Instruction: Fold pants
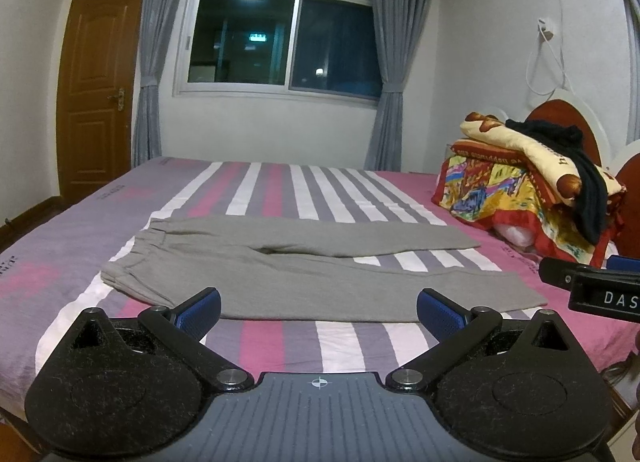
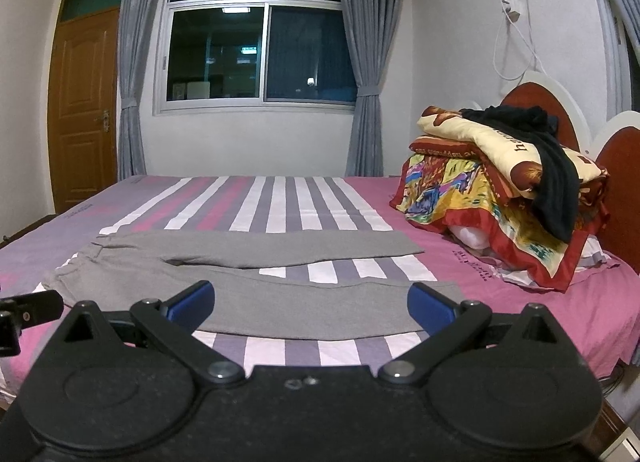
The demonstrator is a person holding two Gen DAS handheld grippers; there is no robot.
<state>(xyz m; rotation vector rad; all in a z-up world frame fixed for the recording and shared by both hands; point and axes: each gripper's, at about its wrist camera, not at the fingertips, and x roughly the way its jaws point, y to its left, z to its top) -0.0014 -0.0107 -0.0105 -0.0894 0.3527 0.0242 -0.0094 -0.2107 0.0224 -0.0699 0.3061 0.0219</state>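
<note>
Pants (image 1: 304, 274), grey and unfolded, lay flat across the striped bed (image 1: 280, 190), waistband toward the door side and both legs stretched toward the headboard, spread slightly apart in a narrow V. The left gripper (image 1: 319, 312) hung above the bed's near edge with its jaws spread wide and nothing between them, its blue pads (image 1: 200, 312) over the nearer leg. The right gripper (image 2: 311, 308) was likewise wide apart and empty, near that leg's hem. A pile of bright quilts (image 2: 492, 198) sat by the headboard, a black garment (image 2: 556, 186) draped on top.
</note>
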